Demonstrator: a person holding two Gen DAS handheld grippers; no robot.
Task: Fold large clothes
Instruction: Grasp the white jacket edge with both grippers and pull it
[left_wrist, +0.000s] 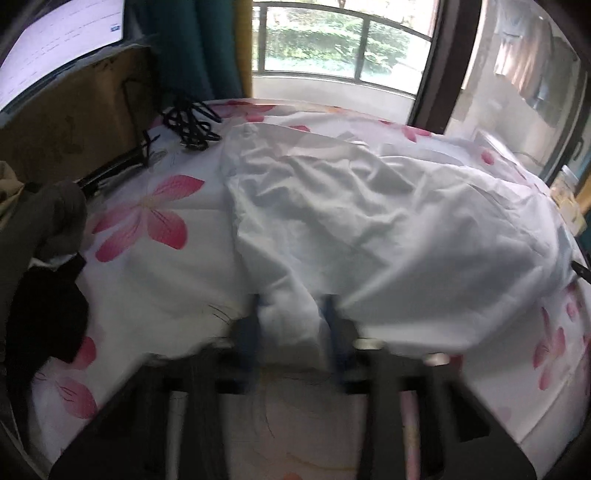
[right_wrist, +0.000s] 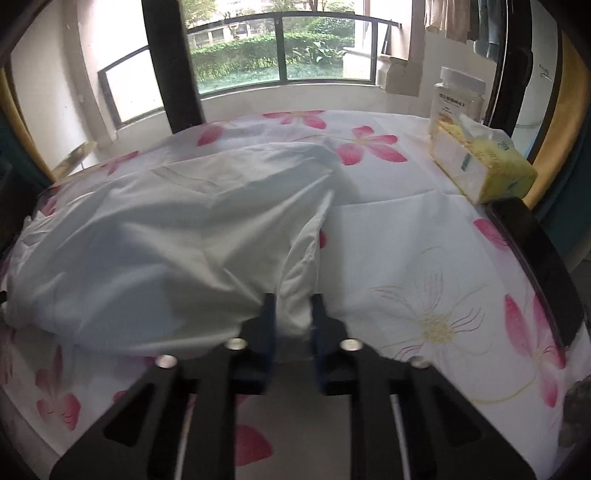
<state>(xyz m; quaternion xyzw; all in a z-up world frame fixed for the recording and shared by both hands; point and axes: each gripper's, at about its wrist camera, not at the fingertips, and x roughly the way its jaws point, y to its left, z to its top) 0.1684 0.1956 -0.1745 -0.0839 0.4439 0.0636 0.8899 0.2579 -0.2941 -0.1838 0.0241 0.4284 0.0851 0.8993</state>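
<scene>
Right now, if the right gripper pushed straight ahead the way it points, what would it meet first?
The right gripper is already shut on a fold of the white garment; pushed on, it would likely bunch up more of it, then press into the floral sheet beneath.

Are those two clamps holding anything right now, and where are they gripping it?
Yes. Both grip the white garment at its near edge: the left gripper and the right gripper each pinch a bunched fold of it.
</scene>
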